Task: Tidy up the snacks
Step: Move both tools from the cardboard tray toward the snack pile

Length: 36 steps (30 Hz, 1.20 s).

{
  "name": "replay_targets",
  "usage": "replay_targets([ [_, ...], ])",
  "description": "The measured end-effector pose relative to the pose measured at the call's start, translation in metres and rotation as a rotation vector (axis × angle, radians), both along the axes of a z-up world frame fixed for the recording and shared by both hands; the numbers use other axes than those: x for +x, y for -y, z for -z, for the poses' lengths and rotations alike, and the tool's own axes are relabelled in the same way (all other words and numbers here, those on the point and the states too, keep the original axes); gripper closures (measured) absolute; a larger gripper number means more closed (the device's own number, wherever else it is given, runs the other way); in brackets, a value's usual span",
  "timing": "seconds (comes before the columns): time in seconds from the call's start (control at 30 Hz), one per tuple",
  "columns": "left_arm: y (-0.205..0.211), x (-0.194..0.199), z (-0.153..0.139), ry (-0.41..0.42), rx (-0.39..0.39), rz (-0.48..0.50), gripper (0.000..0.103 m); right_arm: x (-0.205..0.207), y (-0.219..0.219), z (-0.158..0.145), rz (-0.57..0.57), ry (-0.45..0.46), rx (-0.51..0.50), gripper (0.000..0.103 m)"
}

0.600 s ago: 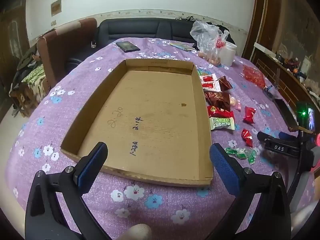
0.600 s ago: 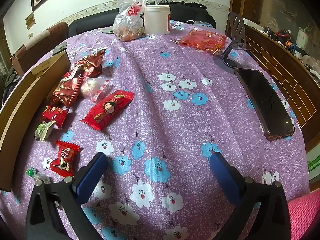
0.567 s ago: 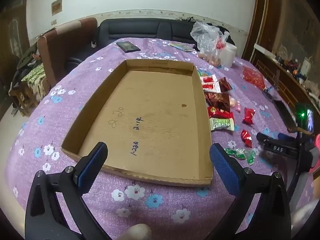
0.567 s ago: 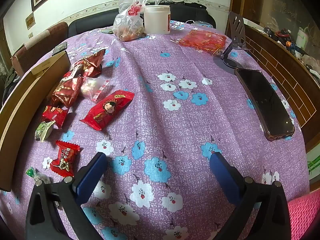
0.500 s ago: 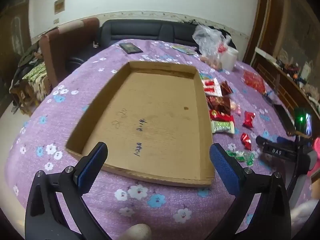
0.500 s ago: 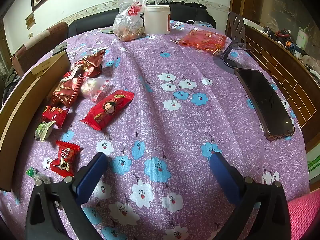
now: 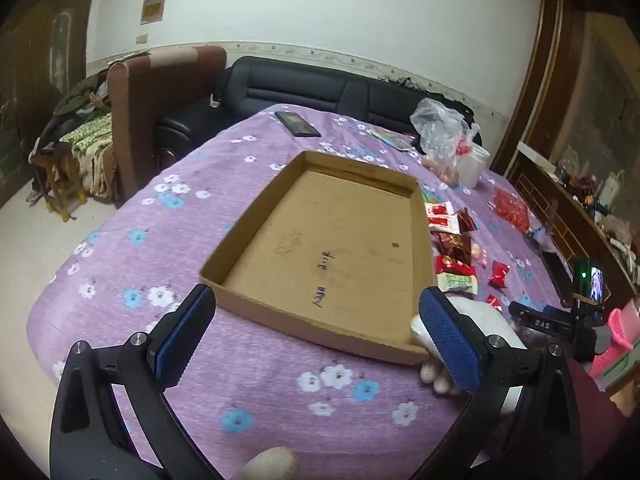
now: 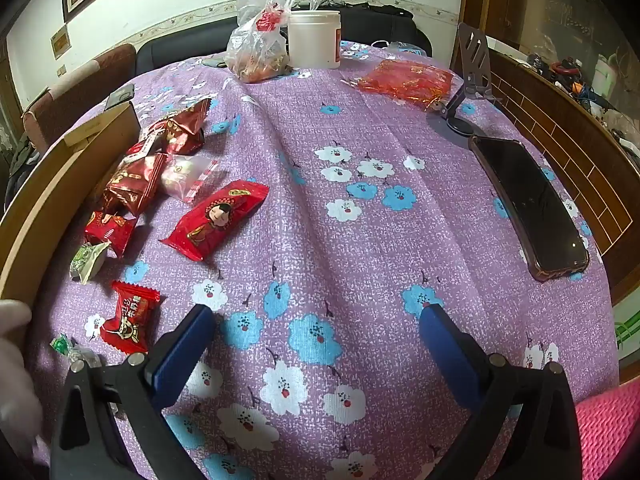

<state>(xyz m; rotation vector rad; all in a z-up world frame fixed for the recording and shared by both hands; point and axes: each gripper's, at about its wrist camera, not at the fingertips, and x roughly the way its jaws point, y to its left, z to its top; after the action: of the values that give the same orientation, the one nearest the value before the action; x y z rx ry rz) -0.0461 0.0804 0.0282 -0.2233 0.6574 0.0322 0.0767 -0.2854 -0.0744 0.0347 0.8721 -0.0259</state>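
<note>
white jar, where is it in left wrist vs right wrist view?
Left wrist: white jar sits upper right, far side of the table, just right of the plastic bag.
Right wrist: jar sits top centre, again just right of the bag.
Shared landmark: the cardboard tray, centre in the left view, left edge in the right view.

One cardboard tray (image 7: 280,200) lies on the surface, with eight wrapped snacks (image 8: 214,220) loose beside it: six in red or dark red, one clear, one green and white. There are also two green candies (image 8: 64,346), one white jar (image 8: 314,40), one plastic bag (image 8: 260,46) and two phones (image 8: 528,200).
</note>
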Motion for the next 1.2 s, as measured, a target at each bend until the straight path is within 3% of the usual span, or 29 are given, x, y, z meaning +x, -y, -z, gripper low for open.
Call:
replay_targets([
  [0.3, -0.024, -0.004, 0.001, 0.014, -0.041, -0.032, 0.0, 0.0, 0.0, 0.0, 0.0, 0.0, 0.0, 0.0],
  [0.7, 0.013, -0.005, -0.005, 0.009, 0.034, 0.034, 0.0, 0.0, 0.0, 0.0, 0.0, 0.0, 0.0, 0.0],
  [0.9, 0.058, 0.003, 0.004, -0.021, 0.074, 0.156, 0.0, 0.0, 0.0, 0.0, 0.0, 0.0, 0.0, 0.0],
  [1.2, 0.143, 0.034, 0.039, -0.143, 0.145, 0.354, 0.0, 0.0, 0.0, 0.0, 0.0, 0.0, 0.0, 0.0],
])
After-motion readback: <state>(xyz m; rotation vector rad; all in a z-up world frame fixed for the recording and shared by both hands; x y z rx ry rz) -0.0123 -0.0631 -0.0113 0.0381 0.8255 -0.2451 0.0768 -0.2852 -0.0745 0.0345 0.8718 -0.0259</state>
